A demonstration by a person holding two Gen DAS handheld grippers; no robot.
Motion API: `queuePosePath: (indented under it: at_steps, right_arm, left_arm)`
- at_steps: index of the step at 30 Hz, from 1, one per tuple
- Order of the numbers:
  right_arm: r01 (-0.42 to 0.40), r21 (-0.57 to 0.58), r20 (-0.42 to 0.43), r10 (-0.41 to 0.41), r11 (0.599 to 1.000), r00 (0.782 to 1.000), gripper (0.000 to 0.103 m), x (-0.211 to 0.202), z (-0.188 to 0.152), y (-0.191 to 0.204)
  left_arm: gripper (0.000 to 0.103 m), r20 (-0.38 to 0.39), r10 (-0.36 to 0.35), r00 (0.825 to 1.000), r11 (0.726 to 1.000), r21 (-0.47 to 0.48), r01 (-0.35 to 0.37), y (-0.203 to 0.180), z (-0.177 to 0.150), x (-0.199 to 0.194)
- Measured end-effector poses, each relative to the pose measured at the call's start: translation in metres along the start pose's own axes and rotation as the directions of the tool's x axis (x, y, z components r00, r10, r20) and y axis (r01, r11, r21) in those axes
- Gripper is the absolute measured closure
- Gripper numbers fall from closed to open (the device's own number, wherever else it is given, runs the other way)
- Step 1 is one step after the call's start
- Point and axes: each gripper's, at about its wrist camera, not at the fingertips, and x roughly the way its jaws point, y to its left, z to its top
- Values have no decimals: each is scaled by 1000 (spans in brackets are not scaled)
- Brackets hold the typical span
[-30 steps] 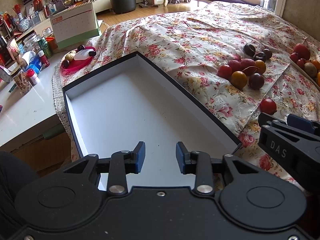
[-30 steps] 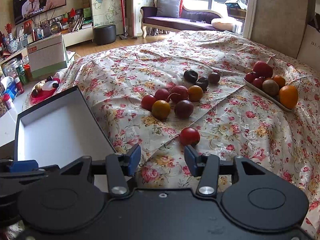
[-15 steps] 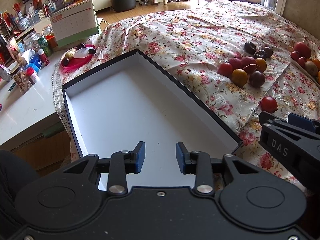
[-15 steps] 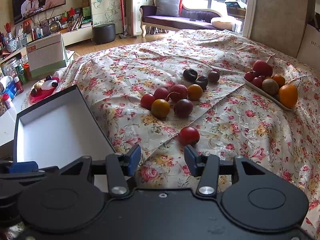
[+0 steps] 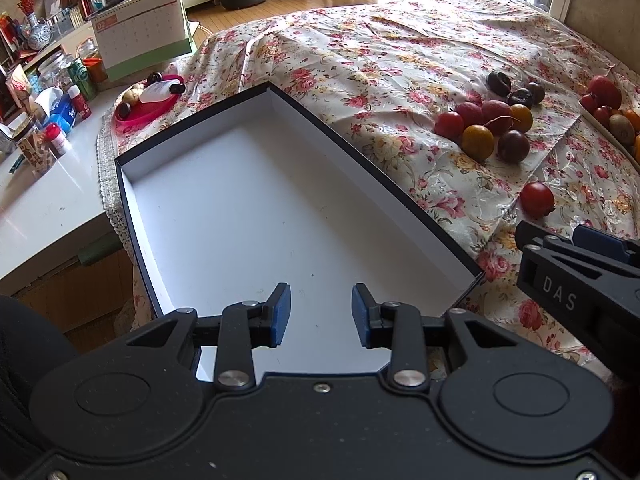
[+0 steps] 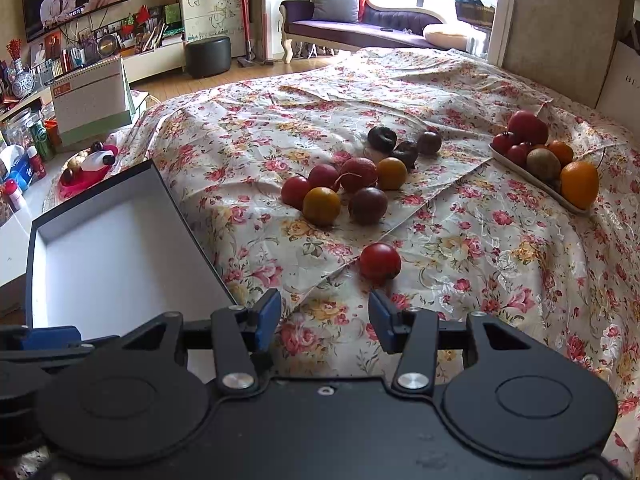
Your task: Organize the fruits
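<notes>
A dark-rimmed box with a bare white inside [image 5: 256,216] [image 6: 100,264] lies on the floral cloth. My left gripper [image 5: 320,314] hovers open over its near end, holding nothing. A single red fruit [image 6: 380,262] [image 5: 537,199] sits on the cloth just beyond my right gripper [image 6: 324,320], which is open with nothing between its fingers. Farther off lies a cluster of red, yellow and dark fruits [image 6: 344,188] [image 5: 486,128]. A white plate [image 6: 532,178] at the right carries more fruit, among them an orange [image 6: 579,184].
The floral cloth [image 6: 280,120] covers a large table. To the left a white counter [image 5: 44,196] carries jars, bottles, a pink dish [image 5: 146,108] and a desk calendar [image 5: 140,38]. The right gripper's body [image 5: 580,284] shows at the left wrist view's right edge.
</notes>
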Motion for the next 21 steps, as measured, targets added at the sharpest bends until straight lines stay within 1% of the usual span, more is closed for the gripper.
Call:
queuePosePath:
  at_steps: [3, 8, 10, 13, 15, 18, 21]
  right_arm:
    - [13, -5, -12, -13, 1000, 1000, 53, 1, 0, 1]
    - [32, -46, -31, -34, 998, 999, 54, 2, 0, 8]
    - [24, -53, -56, -27, 998, 998, 54, 4, 2, 8]
    - [7, -26, -118, -10, 1000, 993, 55, 10, 7, 4]
    - [-13, 11, -181, 14, 1000, 983, 55, 16, 12, 0]
    - [-30, 85, -278, 53, 996, 959, 57, 28, 21, -8]
    - [-33, 129, -321, 73, 991, 944, 60, 35, 36, -15]
  left_arm:
    - [60, -20, -12, 1000, 1000, -3, 12, 2, 2, 2]
    - [60, -42, -24, 999, 1000, 1, 24, 4, 7, 5]
    - [60, -47, -28, 999, 1000, 7, 28, 5, 10, 5]
    - [60, -64, -46, 997, 999, 22, 48, 6, 16, 7]
    - [60, -79, -59, 995, 997, 39, 63, 5, 22, 9]
    - [60, -86, -72, 994, 995, 66, 78, 2, 32, 11]
    - [60, -74, -83, 994, 992, 86, 89, -1, 45, 11]
